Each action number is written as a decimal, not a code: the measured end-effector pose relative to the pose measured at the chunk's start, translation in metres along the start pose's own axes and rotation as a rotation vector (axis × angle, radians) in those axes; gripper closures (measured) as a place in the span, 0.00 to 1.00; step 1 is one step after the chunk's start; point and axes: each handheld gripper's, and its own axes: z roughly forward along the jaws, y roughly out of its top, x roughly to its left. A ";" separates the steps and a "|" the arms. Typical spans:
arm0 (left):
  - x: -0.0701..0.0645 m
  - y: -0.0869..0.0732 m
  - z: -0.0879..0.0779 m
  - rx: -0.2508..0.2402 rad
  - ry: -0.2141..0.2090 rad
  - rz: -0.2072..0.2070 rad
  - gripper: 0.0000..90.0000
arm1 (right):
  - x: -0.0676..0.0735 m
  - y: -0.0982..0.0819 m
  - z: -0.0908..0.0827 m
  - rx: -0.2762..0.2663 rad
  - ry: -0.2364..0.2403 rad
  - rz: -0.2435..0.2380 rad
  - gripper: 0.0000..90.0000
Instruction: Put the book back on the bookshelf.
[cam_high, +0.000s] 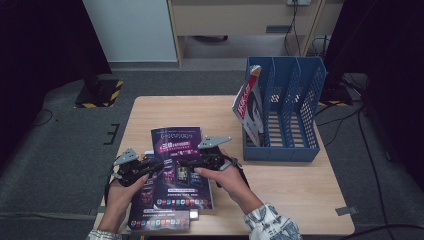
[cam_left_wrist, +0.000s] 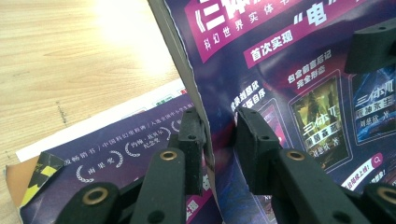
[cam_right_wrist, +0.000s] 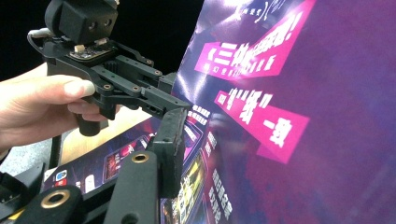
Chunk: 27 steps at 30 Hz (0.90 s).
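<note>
High view: a purple magazine (cam_high: 182, 165) is raised near the bench's (cam_high: 280, 185) near-left corner, above a second magazine (cam_high: 160, 217) lying flat at the near edge. The left gripper (cam_high: 150, 166) takes its left edge and the right gripper (cam_high: 187, 161) its right part. A blue file rack (cam_high: 295, 110) stands at the far-right corner with one red-and-white magazine (cam_high: 248, 102) leaning in its leftmost slot. Judged from this, one item is filed; the raised one has yet to be carried to the rack.

Left gripper view: the fingers (cam_left_wrist: 191, 140) straddle the magazine's spine edge, close on it; full clamping cannot be told.

Right gripper view: one finger (cam_right_wrist: 170, 140) lies against the glossy purple cover with pink banners; its grip cannot be told.
</note>
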 end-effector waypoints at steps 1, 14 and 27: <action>0.000 0.000 0.000 -0.001 0.000 0.000 0.80 | 0.000 0.000 0.000 0.000 0.000 0.000 0.66; -0.003 0.003 -0.003 -0.016 0.010 0.008 0.83 | 0.001 0.001 0.000 -0.012 -0.004 0.014 0.61; -0.005 0.028 -0.008 -0.100 0.058 0.043 0.85 | -0.005 0.014 -0.006 -0.085 -0.051 -0.045 0.85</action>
